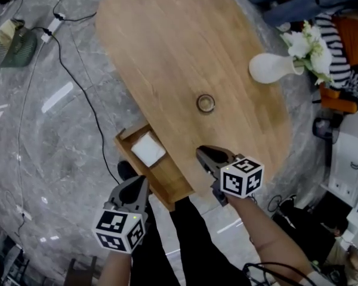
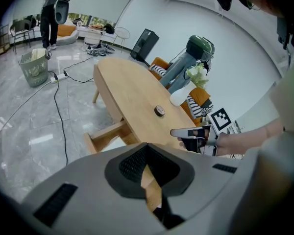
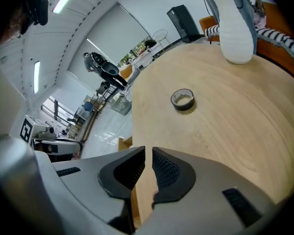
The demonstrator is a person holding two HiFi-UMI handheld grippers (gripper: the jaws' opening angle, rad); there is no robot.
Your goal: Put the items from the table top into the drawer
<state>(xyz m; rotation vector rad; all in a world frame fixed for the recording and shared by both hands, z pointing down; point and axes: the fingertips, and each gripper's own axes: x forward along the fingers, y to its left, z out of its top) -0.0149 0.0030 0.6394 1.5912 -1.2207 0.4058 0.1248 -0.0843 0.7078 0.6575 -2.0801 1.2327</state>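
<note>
While the left tongs (image 1: 141,182) and right tongs (image 1: 203,154) sit closed and empty, the right should open before straddling the mid-frame tape roll (image 1: 206,103).

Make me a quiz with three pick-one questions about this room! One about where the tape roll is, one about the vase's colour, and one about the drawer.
1. Where is the tape roll?
A. in the drawer
B. on the table
C. on the floor

2. What colour is the vase?
A. white
B. red
C. black

3. How is the drawer?
A. shut
B. open, with a white box inside
C. open and empty

Answers:
1. B: the roll lies flat on the wooden table, near its middle.
2. A: the vase is white and holds white flowers.
3. B: the drawer is pulled out from the table's edge, with the white box in it.
</note>
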